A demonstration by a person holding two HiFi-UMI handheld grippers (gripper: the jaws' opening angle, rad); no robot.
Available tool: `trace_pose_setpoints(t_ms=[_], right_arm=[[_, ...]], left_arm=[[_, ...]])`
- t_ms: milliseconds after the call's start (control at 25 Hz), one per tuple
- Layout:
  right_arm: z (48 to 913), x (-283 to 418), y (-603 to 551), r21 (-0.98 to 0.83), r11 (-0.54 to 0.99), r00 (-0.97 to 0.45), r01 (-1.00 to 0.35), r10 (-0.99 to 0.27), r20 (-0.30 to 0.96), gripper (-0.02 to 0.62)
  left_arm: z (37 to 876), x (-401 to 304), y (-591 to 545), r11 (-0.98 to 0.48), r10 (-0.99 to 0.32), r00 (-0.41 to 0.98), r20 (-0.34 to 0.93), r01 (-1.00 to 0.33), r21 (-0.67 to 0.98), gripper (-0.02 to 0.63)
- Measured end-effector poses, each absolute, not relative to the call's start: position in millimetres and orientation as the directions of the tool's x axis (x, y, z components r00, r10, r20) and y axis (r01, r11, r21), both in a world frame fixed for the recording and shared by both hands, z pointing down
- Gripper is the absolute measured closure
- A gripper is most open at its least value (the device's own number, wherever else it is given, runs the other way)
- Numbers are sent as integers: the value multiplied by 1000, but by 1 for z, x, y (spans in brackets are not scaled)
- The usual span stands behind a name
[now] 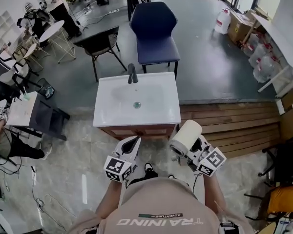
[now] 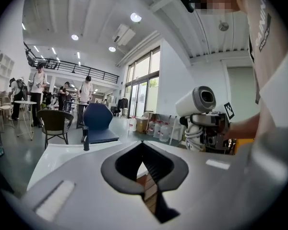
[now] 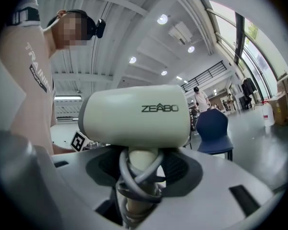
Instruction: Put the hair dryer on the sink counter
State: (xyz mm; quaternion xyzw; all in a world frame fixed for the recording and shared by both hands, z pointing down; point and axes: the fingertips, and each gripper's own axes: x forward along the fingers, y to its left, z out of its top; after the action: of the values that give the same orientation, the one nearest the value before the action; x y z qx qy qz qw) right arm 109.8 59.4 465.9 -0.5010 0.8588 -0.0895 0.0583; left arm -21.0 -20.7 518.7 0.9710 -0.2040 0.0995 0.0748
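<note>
Hair dryer (image 3: 137, 114): handle half hidden by wound cord, clamped in right gripper (image 3: 141, 172), barrel level and crosswise; left gripper (image 2: 140, 145) closed, empty.

We look steeply down from head height onto the sink counter (image 1: 107, 117), with the blue chair (image 1: 154, 30) beyond it. On the left gripper (image 2: 143, 150) we sit low and face out along its jaws, over the counter and into the room. That chair (image 2: 98, 123) is ahead and the hair dryer (image 2: 197, 102) is off to the right. On the right gripper (image 3: 141, 176) we tilt up toward the ceiling. The hair dryer (image 3: 137, 114) is very near and fills the middle, and the chair (image 3: 213, 131) is at right.
</note>
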Motion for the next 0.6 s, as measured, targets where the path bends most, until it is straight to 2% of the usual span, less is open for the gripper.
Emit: trace_pose_setpoints(t_ms=[200, 600], right_arm=[[454, 93, 15, -182, 441, -443, -879, -896, -35, 379], [460, 87, -43, -195, 371, -376, -908, -927, -15, 379]], left_arm=[[508, -34, -74, -930, -330, 927, 180, -352, 104, 600], [527, -52, -142, -940, -285, 938, 197, -314, 137, 598]])
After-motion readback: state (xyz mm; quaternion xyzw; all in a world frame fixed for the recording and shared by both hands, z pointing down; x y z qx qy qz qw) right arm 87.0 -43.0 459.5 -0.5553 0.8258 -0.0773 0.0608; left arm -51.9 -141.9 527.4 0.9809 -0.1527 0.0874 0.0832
